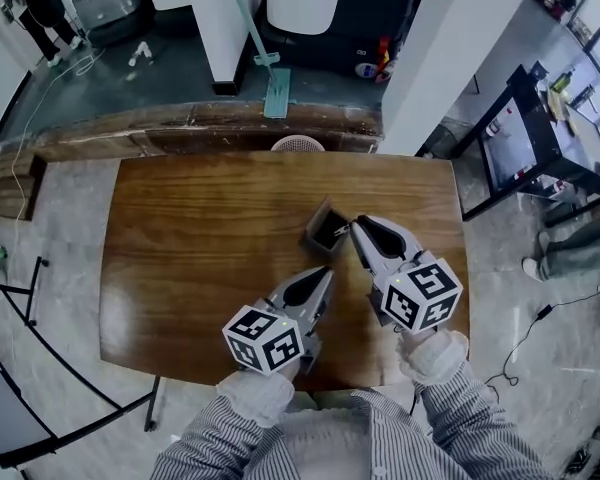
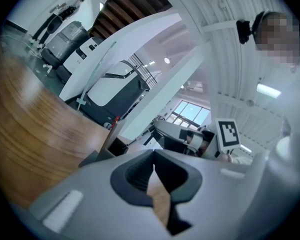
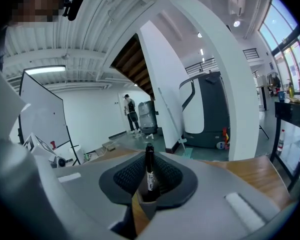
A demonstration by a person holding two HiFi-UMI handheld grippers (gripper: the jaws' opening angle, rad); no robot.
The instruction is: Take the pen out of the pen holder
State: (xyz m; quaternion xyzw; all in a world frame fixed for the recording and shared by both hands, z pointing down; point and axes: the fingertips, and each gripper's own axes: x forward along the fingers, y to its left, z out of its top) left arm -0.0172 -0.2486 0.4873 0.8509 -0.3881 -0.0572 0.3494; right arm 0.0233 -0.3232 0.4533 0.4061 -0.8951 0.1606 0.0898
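Head view: a wooden table [image 1: 200, 228] carries a dark, open-topped pen holder [image 1: 325, 230], which stands right of the table's middle, somewhat nearer the far edge than the near one.
Right gripper [image 1: 355, 226]: its tips are at the holder's right rim, and it reaches in from the near right corner.
Right gripper view: the jaws are clamped on a black pen [image 3: 149, 173], which stands upright between the ribbed pads with its top above the jaw tips.
Pen and holder: no view shows the pen's lower end, so I cannot tell whether it is clear of the holder.
Left gripper [image 1: 326, 274]: it is over the table, just on the near side of the holder and not touching it.
Left gripper view: the jaws are together at the tips with nothing between them, and the holder [image 2: 112, 141] shows beyond them to the left.
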